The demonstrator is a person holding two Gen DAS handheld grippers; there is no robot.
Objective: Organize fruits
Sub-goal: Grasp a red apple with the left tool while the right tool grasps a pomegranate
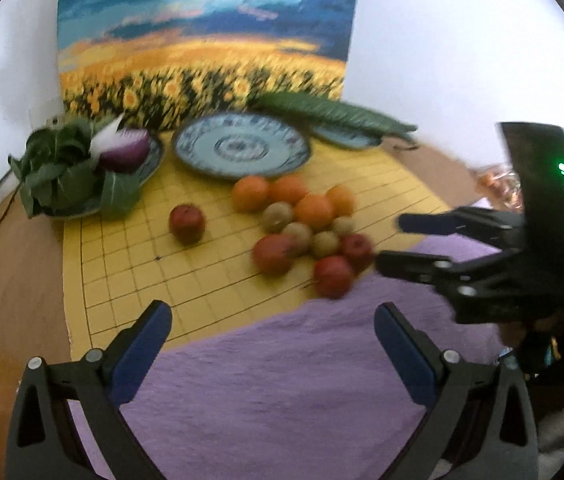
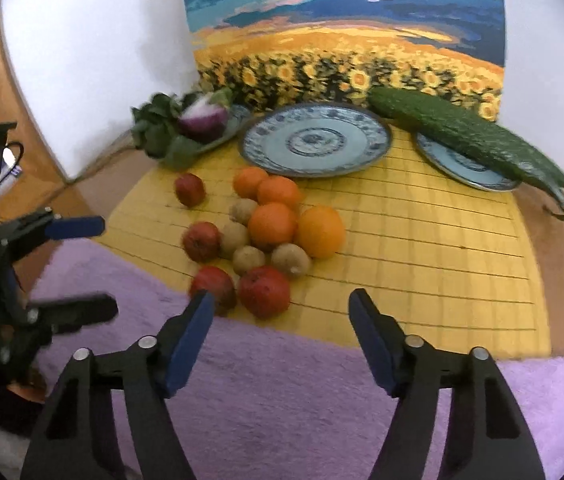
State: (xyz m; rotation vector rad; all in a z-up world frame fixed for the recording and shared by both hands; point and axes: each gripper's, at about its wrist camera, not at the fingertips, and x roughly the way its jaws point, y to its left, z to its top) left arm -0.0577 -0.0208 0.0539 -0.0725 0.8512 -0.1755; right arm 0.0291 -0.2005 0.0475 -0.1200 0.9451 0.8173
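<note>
I hold the left gripper [image 1: 271, 326] over the purple cloth [image 1: 265, 380], jaws spread, nothing between them. The right gripper [image 2: 279, 312] is likewise released and empty; its left pad sits in front of an apple [image 2: 213, 286]. The fruit pile [image 2: 269, 232] of oranges, kiwis and apples lies on the yellow grid mat [image 2: 422, 248]. One lone apple [image 2: 189, 189] sits at 10 o'clock from the pile. The empty blue plate [image 2: 316, 140] stands at 12 o'clock beyond it.
</note>
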